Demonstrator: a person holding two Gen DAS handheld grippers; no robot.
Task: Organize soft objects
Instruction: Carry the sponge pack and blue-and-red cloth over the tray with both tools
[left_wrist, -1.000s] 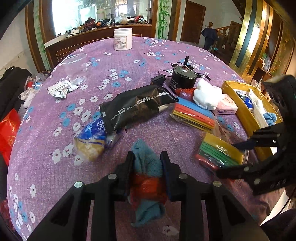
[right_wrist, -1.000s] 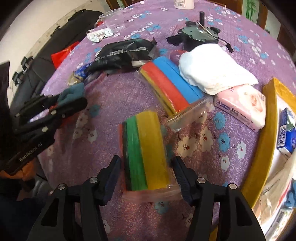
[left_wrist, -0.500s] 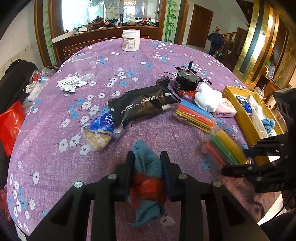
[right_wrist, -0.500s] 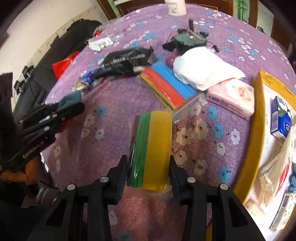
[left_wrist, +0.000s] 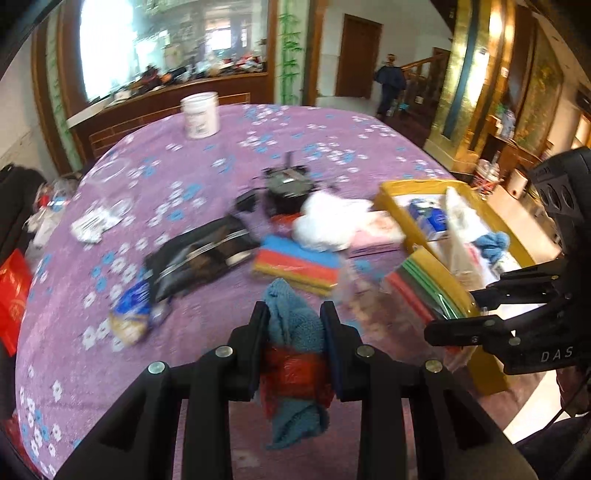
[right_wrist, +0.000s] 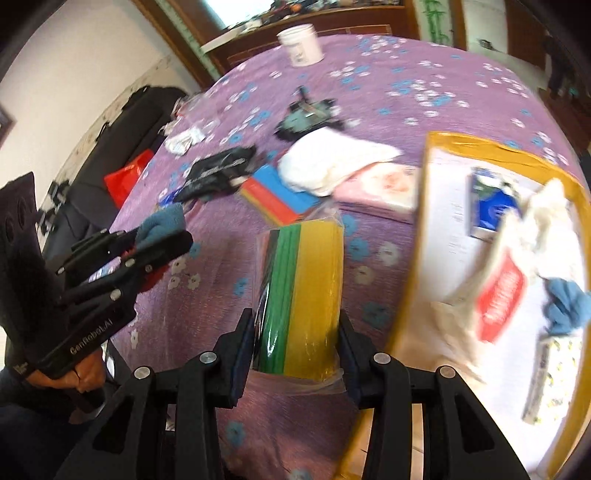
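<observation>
1. The left gripper (left_wrist: 293, 319) has its fingers (left_wrist: 258, 332) clamped on a blue towel (left_wrist: 295, 325) with a red band at its middle; the towel hangs clear of the bench (left_wrist: 207, 155), which carries a purple flowered cloth.
2. The right gripper (right_wrist: 295, 332) has its fingers (right_wrist: 242, 343) pressed on both sides of a bagged sponge pack (right_wrist: 303, 291) striped green and yellow. The pack is off the bench, just beside the near left edge of the yellow tray (right_wrist: 410, 258).
3. In the left wrist view, the right gripper (left_wrist: 476, 310) and its sponge pack (left_wrist: 432, 291) sit at the near corner of the yellow tray (left_wrist: 391, 186).
4. Inside the yellow tray lie a blue carton (right_wrist: 493, 208), a white packet with a red label (right_wrist: 498, 295) and a small blue cloth (right_wrist: 567, 306).
5. Left of the yellow tray, on the bench: a pink tissue pack (right_wrist: 380, 186), a white towel (right_wrist: 332, 162) partly over it, and a second sponge pack (right_wrist: 277, 195) in red and blue.
6. Farther left of the tray: a black pouch (right_wrist: 218, 171). Beyond the white towel: a dark round device (right_wrist: 308, 114).
7. A white jar (right_wrist: 301, 44) stands at the far side of the bench, well apart from the tray.
8. A person's hand (right_wrist: 83, 373) grips the left gripper's handle.
</observation>
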